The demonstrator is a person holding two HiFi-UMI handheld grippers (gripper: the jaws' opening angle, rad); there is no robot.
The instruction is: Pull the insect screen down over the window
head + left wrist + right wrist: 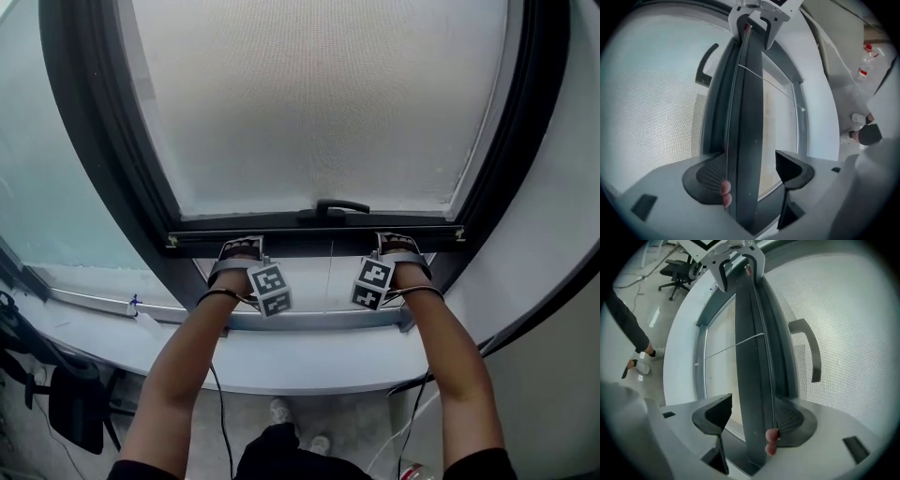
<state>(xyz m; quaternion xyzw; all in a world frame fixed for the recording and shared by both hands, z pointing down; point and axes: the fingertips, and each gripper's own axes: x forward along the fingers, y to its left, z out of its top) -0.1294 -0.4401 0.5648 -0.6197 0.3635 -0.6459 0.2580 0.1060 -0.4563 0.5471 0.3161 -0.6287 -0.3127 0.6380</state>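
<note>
Straddling the bottom bar (319, 240) of the insect screen (319, 103), my left gripper (239, 246) and right gripper (398, 242) sit either side of the bar's handle (330, 208). The screen covers most of the window, its bar just above the lower frame rail (319, 321), with a strip of opening left beneath. In each gripper view the bar runs between the jaws: the mesh-side pad lies against it while the room-side jaw stands clear, so neither claw clamps; both are open around the bar. I judge the pull nearly done, with only the last stretch and seating to go. Risks from here: with no true clamp, a downward tug could let the bar slide out from between the jaws, and a sprung screen may then run back up. If one gripper leads the other, the bar could tilt and bind in the side frame (94, 150). A pad pressed into the mesh might also dent it.
</note>
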